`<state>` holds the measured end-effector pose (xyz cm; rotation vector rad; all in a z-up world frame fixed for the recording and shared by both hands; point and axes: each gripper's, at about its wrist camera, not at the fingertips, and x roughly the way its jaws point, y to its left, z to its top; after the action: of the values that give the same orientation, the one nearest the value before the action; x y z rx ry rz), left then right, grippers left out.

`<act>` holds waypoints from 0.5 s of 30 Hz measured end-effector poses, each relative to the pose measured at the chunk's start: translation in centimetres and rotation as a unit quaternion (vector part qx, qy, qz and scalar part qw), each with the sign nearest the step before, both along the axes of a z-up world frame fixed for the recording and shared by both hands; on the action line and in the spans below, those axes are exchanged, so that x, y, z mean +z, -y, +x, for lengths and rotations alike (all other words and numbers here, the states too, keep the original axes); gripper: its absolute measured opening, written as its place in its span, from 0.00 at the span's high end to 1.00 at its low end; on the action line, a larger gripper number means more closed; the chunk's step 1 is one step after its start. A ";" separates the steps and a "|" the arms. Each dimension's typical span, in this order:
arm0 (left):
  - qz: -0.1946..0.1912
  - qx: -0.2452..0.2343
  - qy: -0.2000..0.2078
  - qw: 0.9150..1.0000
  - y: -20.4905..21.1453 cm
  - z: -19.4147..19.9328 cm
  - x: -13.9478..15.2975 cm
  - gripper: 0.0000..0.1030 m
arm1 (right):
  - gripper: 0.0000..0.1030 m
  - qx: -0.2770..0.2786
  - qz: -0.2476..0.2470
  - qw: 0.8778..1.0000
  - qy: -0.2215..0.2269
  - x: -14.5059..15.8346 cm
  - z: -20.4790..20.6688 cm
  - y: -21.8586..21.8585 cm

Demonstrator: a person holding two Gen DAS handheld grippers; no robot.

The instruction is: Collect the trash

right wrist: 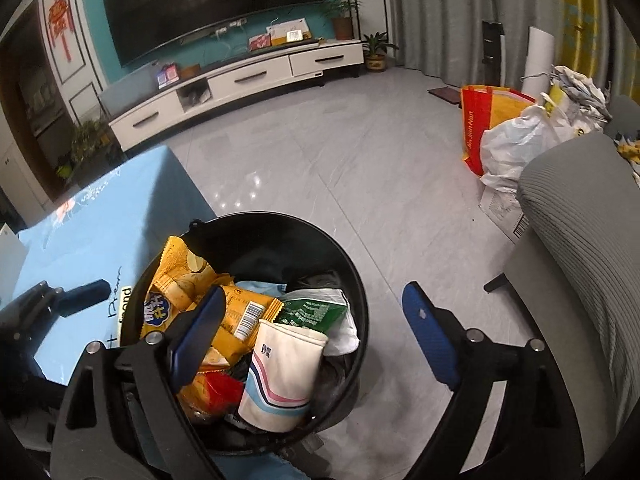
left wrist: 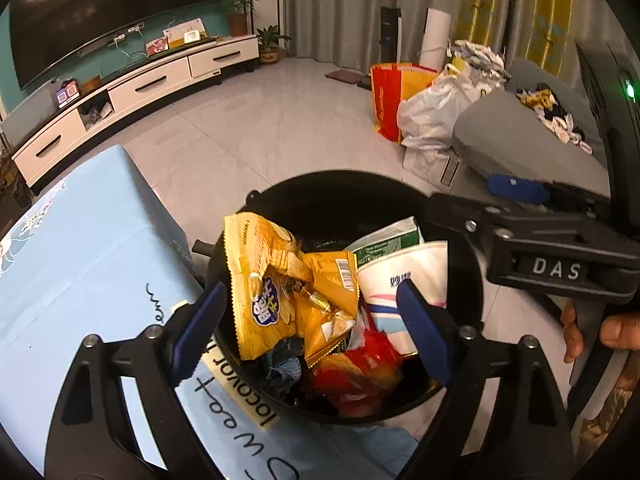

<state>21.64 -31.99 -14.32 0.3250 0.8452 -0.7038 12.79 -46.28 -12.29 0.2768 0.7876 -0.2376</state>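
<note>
Left wrist: both tools released, left tool (left wrist: 308, 320) over bin (left wrist: 320, 192). Chip bag (left wrist: 260, 280) light, crinkly, slippery; grip its top edge.

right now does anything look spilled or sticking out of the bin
Nothing has spilled. The black bin is heaped: the yellow chip bag pokes up past the rim, and the paper cup lies tilted on top. Both grippers, left and right, hover open and empty.

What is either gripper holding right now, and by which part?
Nothing. The left gripper and the right gripper are both open above the black bin, with no trash between their fingers. The paper cup lies loose in the bin.
</note>
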 end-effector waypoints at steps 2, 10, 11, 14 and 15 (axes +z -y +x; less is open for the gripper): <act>-0.004 0.005 0.004 1.000 -0.4 -0.5 0.7 0.13 | 0.12 -0.007 0.002 1.000 0.008 0.7 -1.1 0.0; -0.012 0.031 0.020 0.999 -3.8 -3.3 4.2 0.03 | 0.03 -0.028 0.015 0.999 0.019 2.9 -5.4 -1.1; -0.011 0.037 0.022 0.999 -4.3 -3.8 4.7 0.03 | 0.03 -0.027 0.017 0.999 0.017 3.1 -5.9 -1.4; -0.009 0.049 0.028 0.998 -5.6 -5.2 6.1 0.03 | 0.03 -0.028 0.018 0.999 0.013 3.5 -7.4 -2.5; -0.009 0.054 0.031 0.998 -6.3 -5.8 6.6 0.03 | 0.03 -0.028 0.018 0.999 0.013 3.7 -7.9 -2.9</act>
<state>15.89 -25.73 -7.69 0.2811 0.7911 -0.5988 4.88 -43.40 -8.56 0.3361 0.7605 -0.2723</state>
